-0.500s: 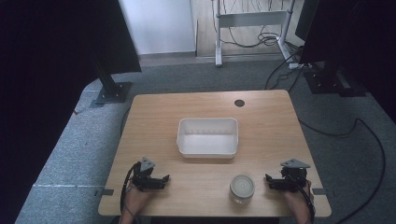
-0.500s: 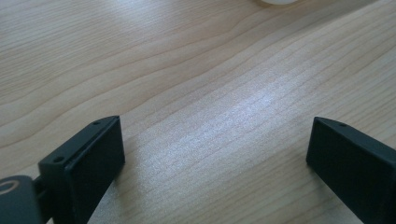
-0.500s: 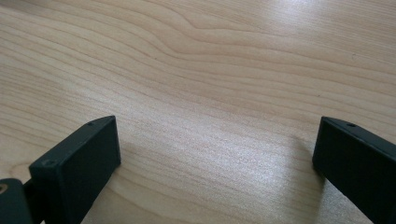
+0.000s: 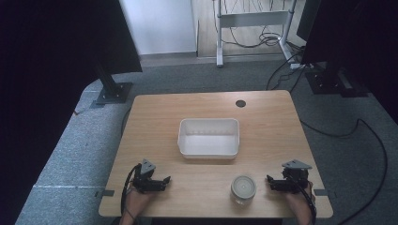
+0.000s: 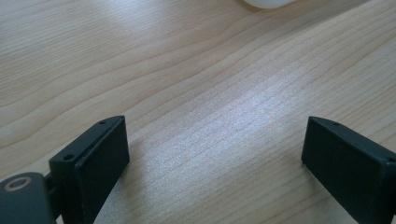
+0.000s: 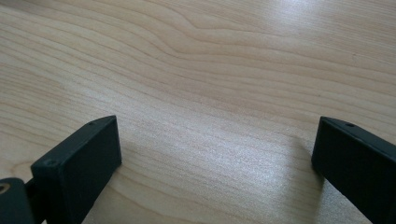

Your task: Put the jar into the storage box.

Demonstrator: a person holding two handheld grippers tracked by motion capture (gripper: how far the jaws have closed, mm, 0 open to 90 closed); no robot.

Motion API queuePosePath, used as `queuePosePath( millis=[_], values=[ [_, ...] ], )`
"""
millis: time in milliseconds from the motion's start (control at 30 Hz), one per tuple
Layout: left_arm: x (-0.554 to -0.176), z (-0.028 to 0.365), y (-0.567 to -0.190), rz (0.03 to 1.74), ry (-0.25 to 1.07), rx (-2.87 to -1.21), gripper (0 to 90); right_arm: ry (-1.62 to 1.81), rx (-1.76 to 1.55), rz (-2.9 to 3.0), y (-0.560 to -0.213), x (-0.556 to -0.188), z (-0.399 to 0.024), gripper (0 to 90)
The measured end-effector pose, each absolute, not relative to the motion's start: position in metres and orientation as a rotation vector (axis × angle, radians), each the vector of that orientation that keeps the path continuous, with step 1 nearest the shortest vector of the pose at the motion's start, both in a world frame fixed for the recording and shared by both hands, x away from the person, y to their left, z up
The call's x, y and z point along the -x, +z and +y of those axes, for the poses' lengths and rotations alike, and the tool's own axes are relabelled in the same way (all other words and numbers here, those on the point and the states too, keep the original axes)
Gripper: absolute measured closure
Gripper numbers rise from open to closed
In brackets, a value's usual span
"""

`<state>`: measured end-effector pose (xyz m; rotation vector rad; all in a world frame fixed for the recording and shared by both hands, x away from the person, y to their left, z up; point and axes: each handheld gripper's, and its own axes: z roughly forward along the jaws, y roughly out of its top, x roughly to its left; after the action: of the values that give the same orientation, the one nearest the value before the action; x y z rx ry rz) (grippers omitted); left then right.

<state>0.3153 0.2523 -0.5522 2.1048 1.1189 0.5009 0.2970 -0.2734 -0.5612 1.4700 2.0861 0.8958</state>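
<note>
Right hand-held gripper point(image 4: 273, 182) low on the tabletop point(image 4: 263, 112), jaws spread wide over bare wood, gripping nothing. Just beside its jaw tips, a small glass jar point(image 4: 243, 188) with a pale lid, upright, not touched. Left hand-held gripper point(image 4: 163, 180) likewise wide apart and empty, well apart from the jar. Beyond and between both, a white rectangular tub point(image 4: 209, 137), empty.

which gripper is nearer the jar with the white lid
Right. The right gripper sits just beside the jar, jaws open toward it. The left gripper rests across the table, well apart from the jar.
</note>
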Motion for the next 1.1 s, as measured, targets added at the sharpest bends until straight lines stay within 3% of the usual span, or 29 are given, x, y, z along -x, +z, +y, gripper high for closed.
queuePosePath(
  millis=[1100],
  values=[
    [-0.293,0.234,-0.538,0.977,0.461,-2.105,6.4,0.898,-1.470,2.087,-0.561,-0.296,-0.273,1.3]
  ],
)
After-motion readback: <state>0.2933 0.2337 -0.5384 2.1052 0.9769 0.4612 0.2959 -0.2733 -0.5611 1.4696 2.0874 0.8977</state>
